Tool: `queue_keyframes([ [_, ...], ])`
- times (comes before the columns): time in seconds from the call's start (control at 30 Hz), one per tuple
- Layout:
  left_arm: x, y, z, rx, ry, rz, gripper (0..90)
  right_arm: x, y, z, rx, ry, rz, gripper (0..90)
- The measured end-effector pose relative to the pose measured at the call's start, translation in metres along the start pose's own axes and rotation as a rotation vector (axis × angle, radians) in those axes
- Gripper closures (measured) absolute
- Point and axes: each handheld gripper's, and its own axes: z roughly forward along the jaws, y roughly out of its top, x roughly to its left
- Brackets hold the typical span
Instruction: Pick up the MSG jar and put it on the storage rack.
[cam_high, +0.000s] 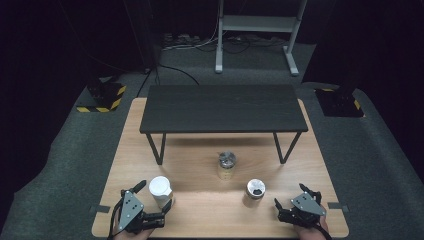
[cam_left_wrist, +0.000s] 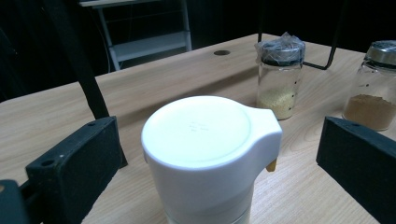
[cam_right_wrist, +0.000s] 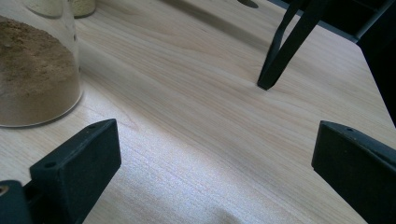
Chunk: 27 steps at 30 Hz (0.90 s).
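Left claw (cam_high: 155, 196) spread wide around white lidded jar (cam_left_wrist: 210, 154) at bench (cam_high: 210, 165) front left, not yet pinching. Right claw (cam_high: 290, 197) spread, empty, near brown spice jar (cam_right_wrist: 32, 70). Risk: uneven closing on the spouted lid, tipping or spilling.

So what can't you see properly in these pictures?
- White pot: its base is cut off by the bottom edge of the left gripper view.
- Brown jar: its top is cut off by the right gripper view's edge.
- Jar lid holes: too small in the high view.
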Motion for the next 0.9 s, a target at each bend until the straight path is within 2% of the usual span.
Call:
queue_keyframes([
  [0.23,-0.001,-0.006,0.005,0.015,-0.005,0.0,0.3,0.0,0.0,0.0,-0.001,-0.001,0.002,0.8],
  [0.33,-0.002,-0.009,0.007,0.018,0.0,0.011,0.3,0.0,0.0,0.0,-0.001,-0.001,-0.001,0.8],
  [0.53,-0.001,-0.014,0.011,0.024,-0.002,-0.014,0.3,0.0,0.0,0.0,-0.002,-0.001,0.001,0.8],
  [0.9,0.001,-0.021,0.017,0.044,0.001,-0.027,0.3,0.0,0.0,0.0,-0.004,-0.002,0.0,0.8],
])
